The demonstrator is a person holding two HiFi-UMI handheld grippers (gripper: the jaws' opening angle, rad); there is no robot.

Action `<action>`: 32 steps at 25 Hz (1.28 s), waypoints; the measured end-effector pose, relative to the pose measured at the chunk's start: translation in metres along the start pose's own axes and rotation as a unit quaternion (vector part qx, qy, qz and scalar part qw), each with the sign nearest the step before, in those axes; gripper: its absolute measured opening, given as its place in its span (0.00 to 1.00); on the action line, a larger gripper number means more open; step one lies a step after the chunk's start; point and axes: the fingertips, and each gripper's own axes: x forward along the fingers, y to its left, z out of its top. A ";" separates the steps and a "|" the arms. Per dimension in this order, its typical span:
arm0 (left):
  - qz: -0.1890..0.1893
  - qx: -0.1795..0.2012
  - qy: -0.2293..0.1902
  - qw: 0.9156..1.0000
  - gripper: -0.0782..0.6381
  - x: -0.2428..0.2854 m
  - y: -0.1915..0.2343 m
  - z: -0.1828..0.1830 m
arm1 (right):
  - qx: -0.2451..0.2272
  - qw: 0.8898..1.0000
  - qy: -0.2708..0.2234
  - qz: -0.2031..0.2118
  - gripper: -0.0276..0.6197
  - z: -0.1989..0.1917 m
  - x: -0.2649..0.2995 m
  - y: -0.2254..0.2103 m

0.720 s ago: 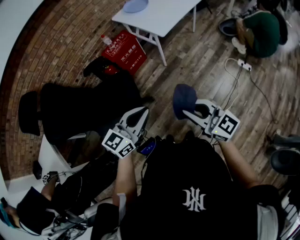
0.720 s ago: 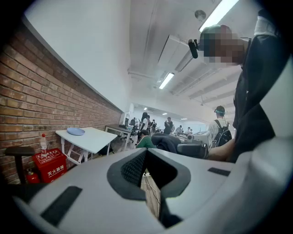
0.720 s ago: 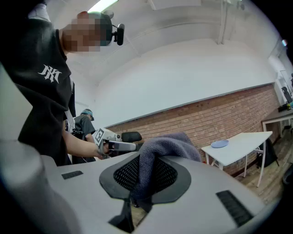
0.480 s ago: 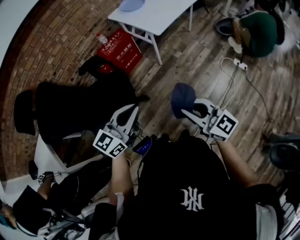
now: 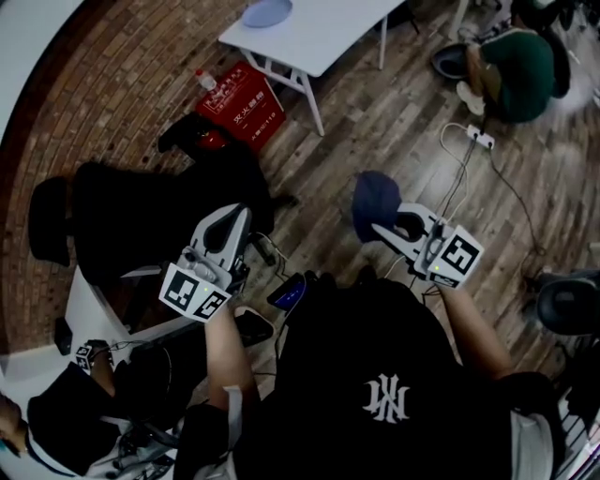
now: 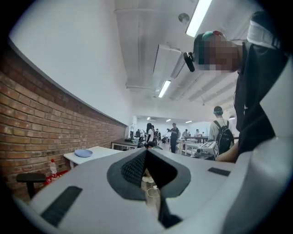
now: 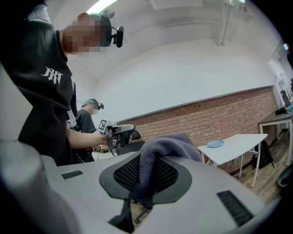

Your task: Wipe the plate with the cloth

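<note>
A pale blue plate (image 5: 267, 11) lies on a white table (image 5: 323, 37) far ahead, across the wooden floor; it also shows as the plate (image 6: 83, 153) and the plate (image 7: 214, 144). My right gripper (image 5: 379, 227) is shut on a dark blue-grey cloth (image 5: 374, 201), which bunches up over the jaws as the cloth (image 7: 165, 147). My left gripper (image 5: 227, 219) is shut with nothing between its jaws, as the left gripper view (image 6: 146, 154) also shows. Both grippers are held level in front of the person's body, well short of the table.
A red box (image 5: 241, 103) with a bottle (image 5: 203, 80) stands by the table's legs. Black chairs and bags (image 5: 159, 211) crowd the left along the brick wall. A crouching person in green (image 5: 520, 56) and a power strip with cable (image 5: 482, 137) are at the right.
My left gripper has swung to the left and a little lower in the head view. The right gripper, still shut on the cloth, has hardly shifted.
</note>
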 end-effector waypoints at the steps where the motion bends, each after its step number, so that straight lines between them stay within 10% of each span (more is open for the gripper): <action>1: -0.004 -0.006 -0.009 1.000 0.11 0.001 -0.001 0.005 | -0.002 1.000 -0.002 -0.001 0.15 0.001 -0.002 -0.002; 20: 0.002 -0.097 0.007 0.995 0.11 0.048 -0.047 -0.047 | 0.048 0.998 -0.024 0.028 0.16 -0.009 -0.024 -0.036; 32: 0.014 -0.116 -0.021 0.993 0.11 0.083 0.056 -0.040 | 0.044 0.999 -0.004 -0.009 0.15 0.014 0.046 -0.120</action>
